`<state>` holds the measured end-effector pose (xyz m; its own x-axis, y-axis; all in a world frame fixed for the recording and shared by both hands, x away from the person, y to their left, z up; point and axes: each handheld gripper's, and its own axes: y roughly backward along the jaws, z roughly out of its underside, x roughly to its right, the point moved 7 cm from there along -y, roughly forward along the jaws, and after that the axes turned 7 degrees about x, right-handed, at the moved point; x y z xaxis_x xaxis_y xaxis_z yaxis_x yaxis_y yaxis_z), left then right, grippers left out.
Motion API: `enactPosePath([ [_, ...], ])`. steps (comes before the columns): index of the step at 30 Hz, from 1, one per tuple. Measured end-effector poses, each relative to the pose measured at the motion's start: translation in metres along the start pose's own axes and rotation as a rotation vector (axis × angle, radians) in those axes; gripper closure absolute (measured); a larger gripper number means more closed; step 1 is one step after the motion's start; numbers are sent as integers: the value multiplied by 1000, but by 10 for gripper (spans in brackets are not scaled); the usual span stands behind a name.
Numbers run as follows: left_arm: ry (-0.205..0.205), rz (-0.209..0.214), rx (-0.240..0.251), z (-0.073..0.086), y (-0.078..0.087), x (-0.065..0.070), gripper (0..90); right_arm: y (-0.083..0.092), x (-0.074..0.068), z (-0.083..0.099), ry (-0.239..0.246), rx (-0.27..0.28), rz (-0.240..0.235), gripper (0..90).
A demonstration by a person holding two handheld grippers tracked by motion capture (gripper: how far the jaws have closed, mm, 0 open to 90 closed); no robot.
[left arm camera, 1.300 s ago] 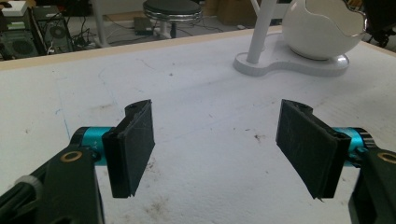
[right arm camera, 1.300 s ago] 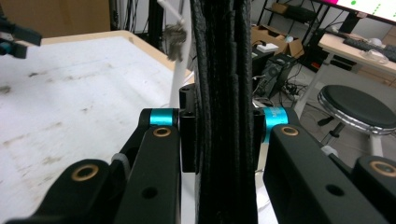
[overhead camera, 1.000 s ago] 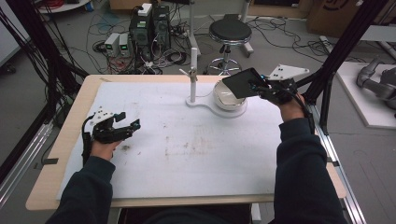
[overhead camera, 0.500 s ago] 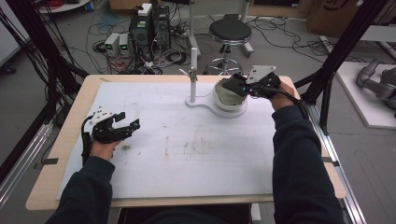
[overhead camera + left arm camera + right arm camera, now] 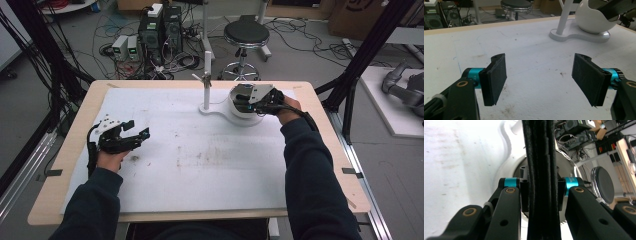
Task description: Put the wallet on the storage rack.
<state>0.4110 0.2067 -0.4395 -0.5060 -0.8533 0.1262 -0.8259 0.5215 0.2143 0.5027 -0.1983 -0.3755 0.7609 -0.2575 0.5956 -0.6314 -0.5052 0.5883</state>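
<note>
the flat black slab (image 5: 541, 180) looked thin and matte, clamped edge-on between the right gripper (image 5: 250, 102) jaws over the white round base (image 5: 240, 112) at the table's (image 5: 75, 145) 1 o'clock. the right gripper view showed its layered edge, long axis running along the jaws. the left gripper (image 5: 135, 135), at 9 o'clock, stood parted, empty.

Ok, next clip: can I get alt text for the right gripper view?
The right claw is shut on a flat black object that runs up the middle of the frame, edge-on. Behind it sits a round white device on the white table cover, with a black stool and cabling on the floor beyond.
</note>
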Motion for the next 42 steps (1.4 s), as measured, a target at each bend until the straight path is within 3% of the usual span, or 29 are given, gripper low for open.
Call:
enactPosePath([
  [4,2,3,-1,0,-1,1,278,2,-8,5,-35,19,-3,709],
  [6,1,3,-1,0,-1,1,279,1,-12,7,-84,41,-7,665],
  [8,3,-1,0,0,0,0,278,1,-14,9,-132,41,-17,546],
  [9,4,-2,2,0,0,0,279,-1,-17,11,-181,33,-39,526],
  [11,5,-1,0,0,0,0,279,1,-19,11,-188,29,-52,493],
  [18,6,3,5,-1,1,0,281,16,-17,1,-267,102,-61,447],
  [20,8,2,-1,0,0,0,282,21,-19,-1,-269,114,-76,482],
  [25,9,4,-3,0,0,0,284,28,-24,-3,-221,121,-113,706],
  [29,14,4,-3,0,0,0,284,24,-28,-4,-98,82,-86,767],
  [34,16,4,-7,1,0,0,286,30,-22,-3,-35,60,-35,797],
  [38,18,6,-6,1,0,0,289,29,-24,-3,-24,49,-64,794],
  [42,18,7,-6,1,0,1,290,28,-22,-1,-66,66,-71,794],
])
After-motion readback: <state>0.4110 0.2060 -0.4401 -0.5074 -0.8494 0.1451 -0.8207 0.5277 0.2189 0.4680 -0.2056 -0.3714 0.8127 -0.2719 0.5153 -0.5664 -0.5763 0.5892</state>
